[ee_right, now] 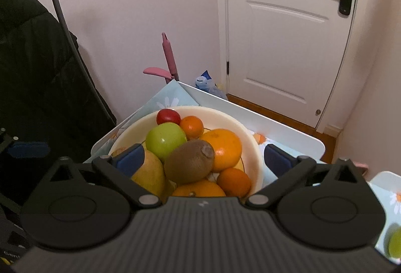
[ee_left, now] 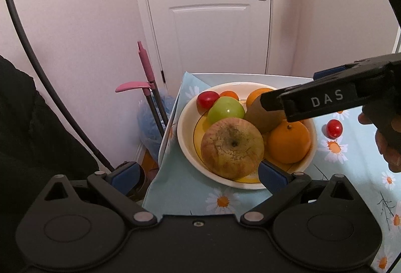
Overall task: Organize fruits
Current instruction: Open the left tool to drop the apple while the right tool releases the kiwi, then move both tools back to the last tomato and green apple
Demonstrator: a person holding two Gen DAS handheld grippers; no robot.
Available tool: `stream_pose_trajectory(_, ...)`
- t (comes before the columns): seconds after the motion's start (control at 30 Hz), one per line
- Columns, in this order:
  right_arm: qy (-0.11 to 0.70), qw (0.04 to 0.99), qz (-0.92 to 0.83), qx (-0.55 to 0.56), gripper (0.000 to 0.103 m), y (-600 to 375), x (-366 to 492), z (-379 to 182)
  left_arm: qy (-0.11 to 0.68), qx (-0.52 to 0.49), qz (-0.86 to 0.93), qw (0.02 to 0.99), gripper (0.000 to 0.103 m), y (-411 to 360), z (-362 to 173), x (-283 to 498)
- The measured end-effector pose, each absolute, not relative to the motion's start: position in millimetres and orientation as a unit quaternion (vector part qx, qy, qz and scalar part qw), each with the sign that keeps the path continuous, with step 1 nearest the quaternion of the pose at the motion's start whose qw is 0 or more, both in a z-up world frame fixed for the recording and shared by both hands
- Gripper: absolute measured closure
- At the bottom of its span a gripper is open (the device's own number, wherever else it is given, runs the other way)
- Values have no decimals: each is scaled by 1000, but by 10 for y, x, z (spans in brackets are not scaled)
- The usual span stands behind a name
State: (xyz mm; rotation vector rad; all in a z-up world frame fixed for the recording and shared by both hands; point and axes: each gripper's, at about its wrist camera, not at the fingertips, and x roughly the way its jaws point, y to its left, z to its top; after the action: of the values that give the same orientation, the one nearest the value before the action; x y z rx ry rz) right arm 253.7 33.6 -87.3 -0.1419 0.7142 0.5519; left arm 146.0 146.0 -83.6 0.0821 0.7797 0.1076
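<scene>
Several fruits fill the cream bowl (ee_left: 184, 137). Going left to right in the left wrist view: a red tomato (ee_left: 206, 99) at ten o'clock, a green apple (ee_left: 225, 109), a russet apple (ee_left: 231, 147) at six, a kiwi (ee_left: 260, 117) at centre, an orange (ee_left: 288, 141) at four. The left gripper (ee_left: 198, 172) hangs spread wide and empty before the bowl. The right gripper (ee_right: 201, 156), jaws parted, straddles the kiwi, which looks just released or about to be taken. Lift straight up to avoid nudging neighbours. One stray tomato (ee_left: 334, 128) lies at three o'clock on the cloth (ee_left: 180, 190). A green fruit (ee_right: 395, 243), perhaps another apple, is cut off by the right wrist view's edge.
</scene>
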Motion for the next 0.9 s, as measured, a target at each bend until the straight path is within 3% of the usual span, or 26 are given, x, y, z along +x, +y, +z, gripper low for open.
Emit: stream_pose_trajectory(0.9, 321, 935, 151, -18, 0, -488, 1658, -194, 314, 68, 10, 947, 1, 1106, -256, 1144)
